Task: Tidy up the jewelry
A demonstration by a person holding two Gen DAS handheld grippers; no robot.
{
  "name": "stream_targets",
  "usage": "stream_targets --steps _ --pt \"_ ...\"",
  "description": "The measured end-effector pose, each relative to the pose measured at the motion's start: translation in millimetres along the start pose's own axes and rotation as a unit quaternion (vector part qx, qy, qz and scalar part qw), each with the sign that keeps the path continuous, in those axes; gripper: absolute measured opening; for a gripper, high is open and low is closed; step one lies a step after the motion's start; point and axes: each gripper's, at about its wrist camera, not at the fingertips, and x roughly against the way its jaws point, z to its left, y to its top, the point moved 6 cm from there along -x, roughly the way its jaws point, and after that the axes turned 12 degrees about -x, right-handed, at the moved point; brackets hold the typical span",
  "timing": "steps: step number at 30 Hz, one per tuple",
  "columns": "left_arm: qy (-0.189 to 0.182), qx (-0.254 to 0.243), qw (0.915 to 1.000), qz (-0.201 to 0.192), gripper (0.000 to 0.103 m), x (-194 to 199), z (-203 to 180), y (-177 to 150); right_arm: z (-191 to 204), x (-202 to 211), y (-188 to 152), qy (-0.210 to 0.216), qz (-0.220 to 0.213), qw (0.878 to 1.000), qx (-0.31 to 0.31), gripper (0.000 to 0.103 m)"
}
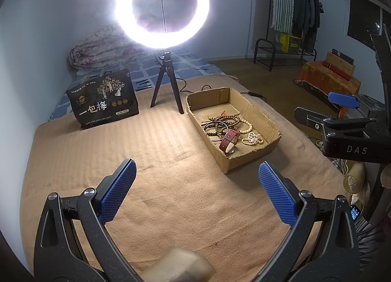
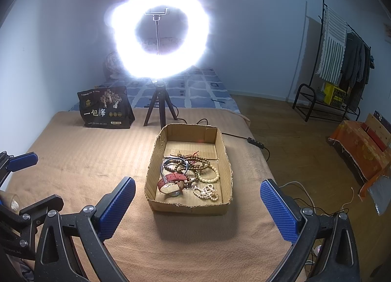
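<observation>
A shallow cardboard box [image 1: 254, 157] [image 2: 188, 208] lies on a tan blanket and holds a pile of jewelry: brown bead bracelets [image 1: 220, 121] [image 2: 198, 162], a red-strapped watch [image 1: 228, 140] [image 2: 171, 180], white bead strings [image 1: 253, 139] [image 2: 205, 191] and a dark bangle [image 2: 174, 159]. My left gripper [image 1: 196, 172] hangs open over bare blanket, left of and nearer than the box. My right gripper [image 2: 198, 190] is open too, its blue pads either side of the box's near end, above it. Nothing sits between either pair of fingers.
A lit ring light on a small tripod [image 1: 167, 86] [image 2: 158, 108] stands behind the box, its cable [image 2: 244, 139] trailing right. A dark printed bag [image 1: 102, 98] [image 2: 105, 108] stands at the back left. The blanket's right edge drops to a wooden floor [image 2: 293, 150] with cables.
</observation>
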Motion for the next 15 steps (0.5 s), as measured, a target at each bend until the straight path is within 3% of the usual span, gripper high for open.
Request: stream_targets --steps 15 --pt "0.002 0.001 1.0 -0.004 0.102 1.8 4.6 1.5 -2.4 -0.7 -7.8 0.0 0.003 1.0 0.003 0.103"
